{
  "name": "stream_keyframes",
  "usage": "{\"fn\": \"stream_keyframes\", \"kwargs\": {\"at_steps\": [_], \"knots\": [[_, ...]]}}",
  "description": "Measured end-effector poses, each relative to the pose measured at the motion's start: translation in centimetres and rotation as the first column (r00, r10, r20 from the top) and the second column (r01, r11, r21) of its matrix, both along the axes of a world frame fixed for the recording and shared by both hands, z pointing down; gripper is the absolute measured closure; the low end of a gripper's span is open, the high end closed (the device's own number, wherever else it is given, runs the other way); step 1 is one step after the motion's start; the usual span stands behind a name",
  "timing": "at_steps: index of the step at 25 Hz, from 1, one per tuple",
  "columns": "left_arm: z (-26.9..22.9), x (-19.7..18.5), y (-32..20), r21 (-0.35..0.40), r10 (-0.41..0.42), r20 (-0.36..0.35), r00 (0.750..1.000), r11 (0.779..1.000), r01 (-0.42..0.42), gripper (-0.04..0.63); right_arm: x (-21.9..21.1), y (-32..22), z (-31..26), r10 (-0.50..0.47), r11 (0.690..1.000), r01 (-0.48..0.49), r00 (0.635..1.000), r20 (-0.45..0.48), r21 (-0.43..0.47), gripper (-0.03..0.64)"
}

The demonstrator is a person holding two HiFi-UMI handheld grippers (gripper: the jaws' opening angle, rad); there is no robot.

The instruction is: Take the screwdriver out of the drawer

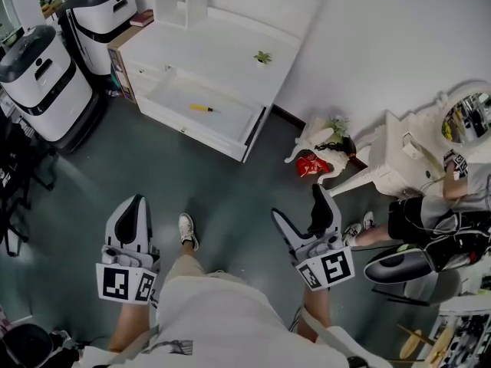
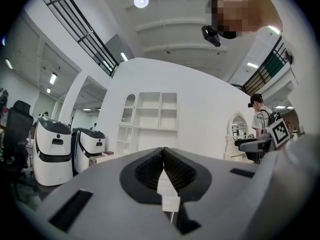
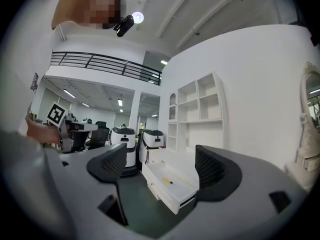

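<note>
Standing ahead and to the left of the left tool (image 1: 136, 202) are 2 white machines with black bands (image 1: 40, 79), side by side on the grey floor (image 1: 199, 182). The left tool itself has its jaws pressed together with nothing between them, as the left gripper view shows (image 2: 162, 153); it hangs over the floor just beside the person's shoe (image 1: 187, 231). Well ahead of both tools, and between them in the head view, a white counter (image 1: 222, 52) carries a small green plant (image 1: 262, 57). Its drawer (image 1: 201, 131) is pulled out toward the tools. The screwdriver (image 1: 202, 108), yellow-handled, lies flat on the drawer's white bottom, well apart from either tool and touched by neither. The right tool (image 1: 301, 204) has its jaws spread wide and grips nothing; in the right gripper view (image 3: 162, 168) the open drawer (image 3: 161, 195) and the screwdriver (image 3: 167, 181) show far off through the gap between the 2 pads. Ahead of the right tool and slightly to its right, a red object (image 1: 310, 164) sits on the floor by the wall. Farther right stands a white vanity with a round mirror (image 1: 466, 118), and a second person (image 1: 453, 205) sits beside it.
</note>
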State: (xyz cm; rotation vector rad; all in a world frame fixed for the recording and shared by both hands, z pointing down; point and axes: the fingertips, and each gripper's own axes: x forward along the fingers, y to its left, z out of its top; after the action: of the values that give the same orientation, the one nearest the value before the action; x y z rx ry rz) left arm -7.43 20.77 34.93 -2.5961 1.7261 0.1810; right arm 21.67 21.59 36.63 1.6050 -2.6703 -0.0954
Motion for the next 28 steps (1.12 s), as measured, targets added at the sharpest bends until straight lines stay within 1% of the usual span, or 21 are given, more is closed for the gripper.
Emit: {"fn": "stream_keyframes", "kwargs": {"at_steps": [3,5,7,11,14,17,22,25,28], "knots": [[0.3,0.5,-3.7,-0.001,0.025,-0.016,1.0,1.0,-0.025,0.58,0.1,-2.9,0.3,0.019,1.0,-0.019,1.0,-0.01,-0.014,0.198],[0.2,0.1,-6.5,0.008,0.028,-0.015,0.999,1.0,-0.028,0.58,-0.4,-5.3,0.5,0.018,0.999,-0.019,1.0,-0.016,-0.026,0.198],[0.3,-1.0,-9.5,0.006,0.023,-0.022,0.999,1.0,-0.023,0.58,-1.6,-8.2,0.7,0.01,0.999,-0.012,0.999,-0.033,-0.039,0.198],[1.4,-3.7,-16.1,-0.042,0.033,-0.058,0.998,0.998,-0.036,0.58,-4.9,-14.5,0.8,-0.002,0.998,-0.001,0.998,-0.059,-0.066,0.199],[0.9,-5.0,-21.1,-0.044,0.063,-0.066,0.996,0.997,-0.066,0.578,-7.1,-19.0,0.0,0.005,0.998,-0.011,0.997,-0.079,-0.065,0.198],[0.6,-5.4,-25.0,-0.045,0.11,-0.079,0.991,0.992,-0.114,0.58,-8.5,-22.6,-0.5,0.023,0.997,-0.03,0.996,-0.088,-0.069,0.198],[1.3,-6.1,-30.4,-0.077,0.161,-0.111,0.981,0.982,-0.17,0.58,-10.0,-26.4,-0.7,0.074,0.993,-0.081,0.993,-0.092,-0.082,0.198],[1.3,-5.7,-32.2,-0.081,0.182,-0.109,0.977,0.978,-0.191,0.58,-9.8,-27.5,-0.5,0.091,0.99,-0.1,0.992,-0.092,-0.099,0.198],[1.5,-5.0,-33.5,-0.084,0.182,-0.111,0.977,0.978,-0.192,0.58,-9.1,-28.4,-0.1,0.092,0.989,-0.103,0.991,-0.1,-0.11,0.199]]}}
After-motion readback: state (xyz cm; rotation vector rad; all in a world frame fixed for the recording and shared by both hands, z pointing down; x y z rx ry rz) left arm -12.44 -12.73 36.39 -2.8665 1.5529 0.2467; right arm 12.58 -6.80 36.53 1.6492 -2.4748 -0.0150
